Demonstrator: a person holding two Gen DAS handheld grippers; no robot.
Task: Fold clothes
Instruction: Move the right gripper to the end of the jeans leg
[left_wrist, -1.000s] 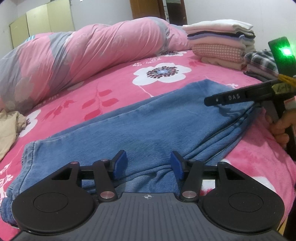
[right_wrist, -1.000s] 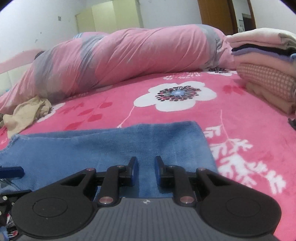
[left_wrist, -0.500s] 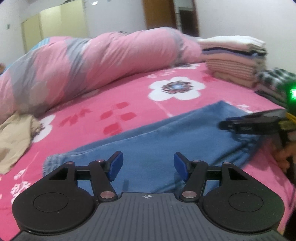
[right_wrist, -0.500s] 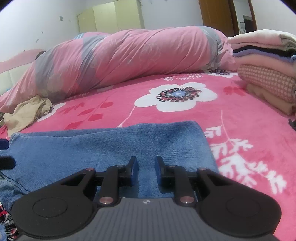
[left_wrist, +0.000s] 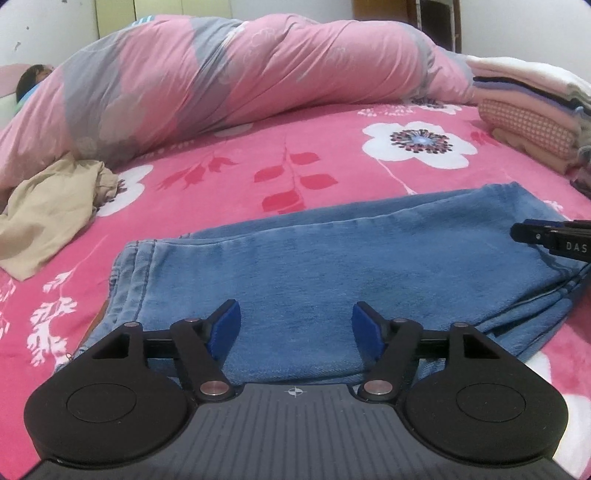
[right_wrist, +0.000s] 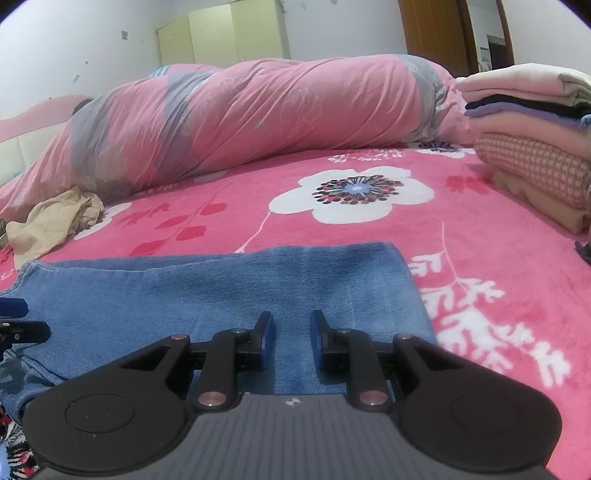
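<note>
Blue jeans (left_wrist: 332, 258) lie folded flat on the pink flowered bed cover; they also show in the right wrist view (right_wrist: 221, 295). My left gripper (left_wrist: 295, 330) is open and empty, hovering just over the near edge of the jeans. My right gripper (right_wrist: 292, 338) is open with a narrower gap, empty, over the jeans' right end. The right gripper's tip shows at the right edge of the left wrist view (left_wrist: 554, 238). The left gripper's tip shows at the left edge of the right wrist view (right_wrist: 18, 325).
A rolled pink and grey duvet (left_wrist: 240, 85) lies across the back of the bed. A stack of folded clothes (right_wrist: 535, 147) stands at the right. A crumpled beige garment (left_wrist: 48, 214) lies at the left. The pink bed cover (left_wrist: 314, 147) lies between them.
My left gripper has swung left and opened wider, so the jeans' waistband end is now in view. My right gripper has stayed over the jeans' right end.
</note>
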